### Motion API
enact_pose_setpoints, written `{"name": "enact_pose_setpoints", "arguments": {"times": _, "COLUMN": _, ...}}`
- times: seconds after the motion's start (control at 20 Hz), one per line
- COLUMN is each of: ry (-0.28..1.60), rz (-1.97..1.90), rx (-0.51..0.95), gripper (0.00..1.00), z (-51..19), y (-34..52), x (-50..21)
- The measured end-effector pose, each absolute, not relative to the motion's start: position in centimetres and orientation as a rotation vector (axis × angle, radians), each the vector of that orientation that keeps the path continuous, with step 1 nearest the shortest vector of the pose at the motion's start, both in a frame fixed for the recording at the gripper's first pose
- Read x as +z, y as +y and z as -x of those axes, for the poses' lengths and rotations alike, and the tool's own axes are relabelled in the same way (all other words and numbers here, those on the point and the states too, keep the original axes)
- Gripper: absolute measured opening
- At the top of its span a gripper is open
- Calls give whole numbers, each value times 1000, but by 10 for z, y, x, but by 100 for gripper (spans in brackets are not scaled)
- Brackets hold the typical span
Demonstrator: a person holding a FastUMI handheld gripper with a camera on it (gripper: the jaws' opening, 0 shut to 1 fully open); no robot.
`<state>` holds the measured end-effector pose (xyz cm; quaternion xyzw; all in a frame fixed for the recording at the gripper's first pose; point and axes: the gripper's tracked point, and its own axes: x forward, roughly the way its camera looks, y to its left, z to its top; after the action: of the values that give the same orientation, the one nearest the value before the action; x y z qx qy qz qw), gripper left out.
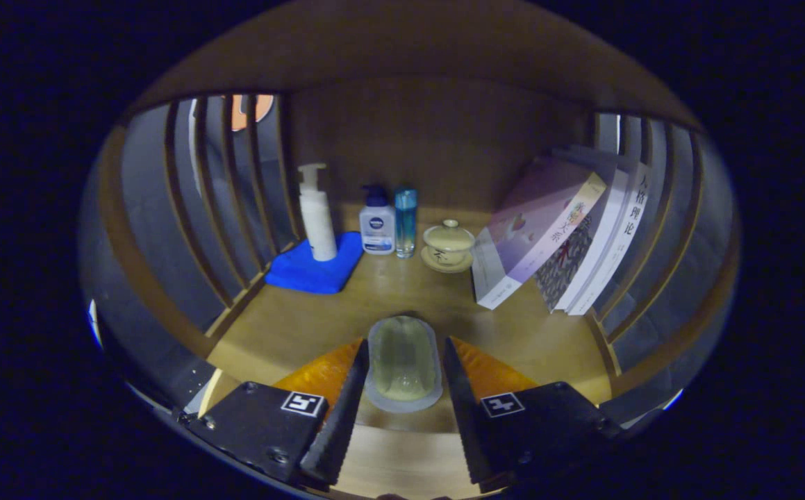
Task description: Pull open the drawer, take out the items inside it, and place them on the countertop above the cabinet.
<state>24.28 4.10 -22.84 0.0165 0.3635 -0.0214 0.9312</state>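
Gripper (pixel 402 375) over the wooden countertop (pixel 291 326), with a translucent container (pixel 403 362) held between its fingers.

The container, a pale greenish, rounded-top plastic piece with a wider clear rim at its near end, is seen lying between the two fingers; both inner faces are seen against its sides, so the gripper is read as clamped on it. What the container holds cannot be told. Beyond the fingers, at the back of the shelf, a white pump bottle (pixel 317 212) is stood on a folded blue cloth (pixel 315 267). Just beside it a small blue-capped lotion bottle (pixel 377 223) and a slim blue bottle (pixel 405 221) are placed, then a lidded tea bowl on a saucer (pixel 448 244). Several books (pixel 569 236) are leaned against the slatted side.
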Motion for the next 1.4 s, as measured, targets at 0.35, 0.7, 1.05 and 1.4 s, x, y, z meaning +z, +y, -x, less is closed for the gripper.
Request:
{"name": "enact_pose_setpoints", "arguments": {"times": 0.35, "ry": 693, "rz": -59, "rx": -13, "gripper": 82, "z": -197, "y": 48, "x": -205}}
{"name": "enact_pose_setpoints", "arguments": {"times": 0.7, "ry": 627, "rz": -82, "rx": 51, "gripper": 82, "z": -128, "y": 65, "x": -200}}
{"name": "enact_pose_setpoints", "arguments": {"times": 1.05, "ry": 573, "rz": -116, "rx": 61, "gripper": 82, "z": -79, "y": 74, "x": -213}}
{"name": "enact_pose_setpoints", "arguments": {"times": 1.4, "ry": 589, "rz": -163, "rx": 22, "gripper": 82, "z": -15, "y": 83, "x": -272}}
